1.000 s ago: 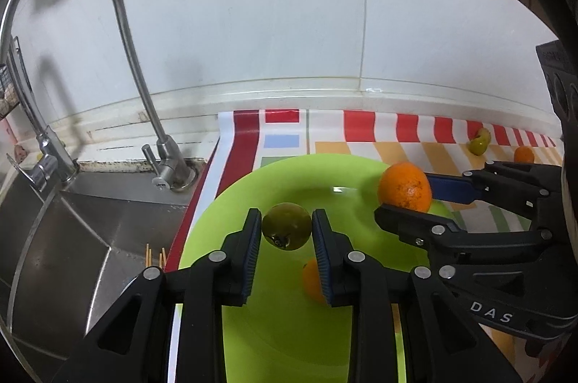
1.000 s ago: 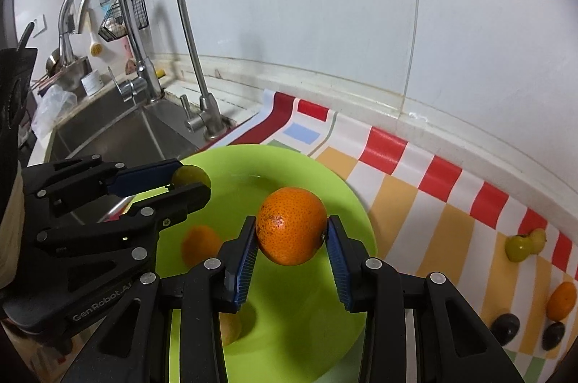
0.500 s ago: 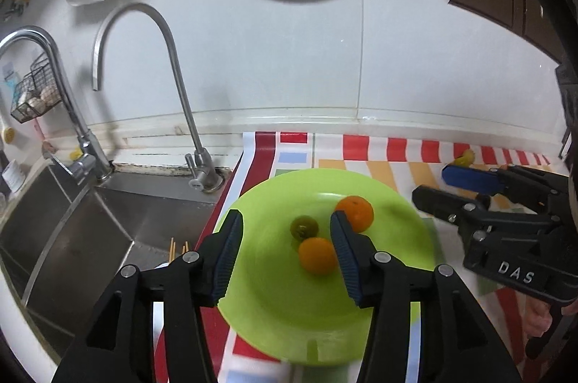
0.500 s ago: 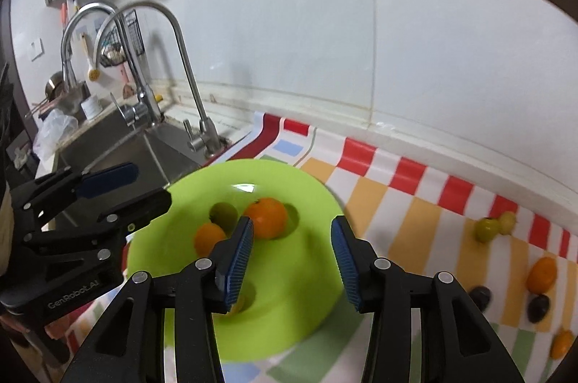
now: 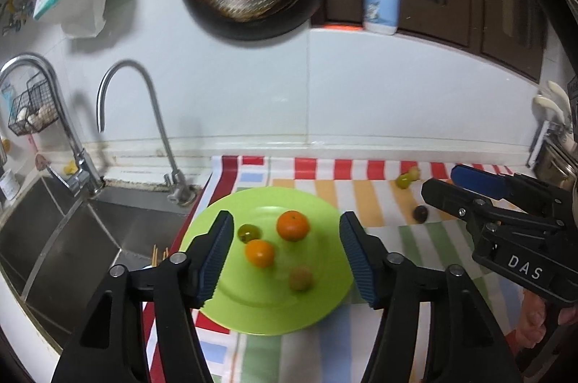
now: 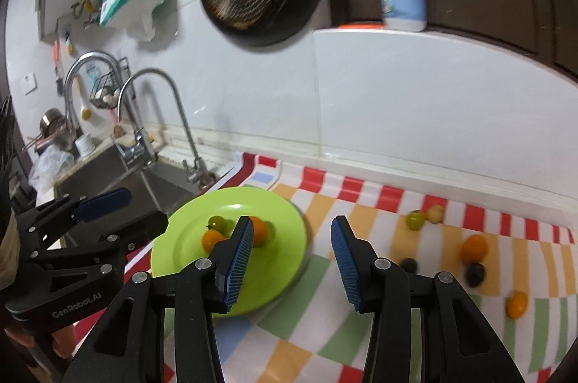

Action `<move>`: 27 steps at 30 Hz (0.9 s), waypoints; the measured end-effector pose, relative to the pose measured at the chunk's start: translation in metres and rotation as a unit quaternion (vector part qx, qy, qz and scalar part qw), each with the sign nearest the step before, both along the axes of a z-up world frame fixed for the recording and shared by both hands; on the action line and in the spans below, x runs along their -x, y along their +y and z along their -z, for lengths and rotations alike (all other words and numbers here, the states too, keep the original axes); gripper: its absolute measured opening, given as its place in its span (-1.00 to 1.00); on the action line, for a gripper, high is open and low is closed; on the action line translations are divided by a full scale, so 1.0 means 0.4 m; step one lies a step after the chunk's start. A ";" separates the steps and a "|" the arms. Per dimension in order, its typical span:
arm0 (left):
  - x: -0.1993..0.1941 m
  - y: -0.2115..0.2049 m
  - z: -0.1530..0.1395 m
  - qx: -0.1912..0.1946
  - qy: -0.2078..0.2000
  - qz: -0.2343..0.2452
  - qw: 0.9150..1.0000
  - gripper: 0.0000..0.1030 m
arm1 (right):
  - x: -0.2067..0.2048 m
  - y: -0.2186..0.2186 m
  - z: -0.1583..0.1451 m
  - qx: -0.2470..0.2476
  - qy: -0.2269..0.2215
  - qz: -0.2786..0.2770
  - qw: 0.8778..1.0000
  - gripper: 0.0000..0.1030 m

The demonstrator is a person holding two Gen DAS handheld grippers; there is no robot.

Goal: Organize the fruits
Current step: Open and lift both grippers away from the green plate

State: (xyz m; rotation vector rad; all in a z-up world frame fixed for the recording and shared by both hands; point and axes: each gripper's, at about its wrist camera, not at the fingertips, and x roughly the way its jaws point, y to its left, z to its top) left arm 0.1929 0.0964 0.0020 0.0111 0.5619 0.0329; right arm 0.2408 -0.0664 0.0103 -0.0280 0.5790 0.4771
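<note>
On right gripper (image 5: 442, 186): "DAS" lettering

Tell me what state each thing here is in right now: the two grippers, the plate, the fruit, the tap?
Left gripper: jaws opening, nothing between them.
Right gripper: open, empty.
Round lime-green plate: flat on the striped cloth, four fruits on it.
Large orange tangerine: resting on the plate.
Small green tomato: resting on the plate.
Loose fruits on the cloth: scattered, not yet on the plate.
Curved steel tap: no water running.
</note>
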 end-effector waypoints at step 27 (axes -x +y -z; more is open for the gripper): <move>0.009 -0.248 -0.008 -0.025 -0.051 0.069 0.996 0.79 | 0.101 -0.357 -0.021 0.010 -0.032 0.247 0.968 0.46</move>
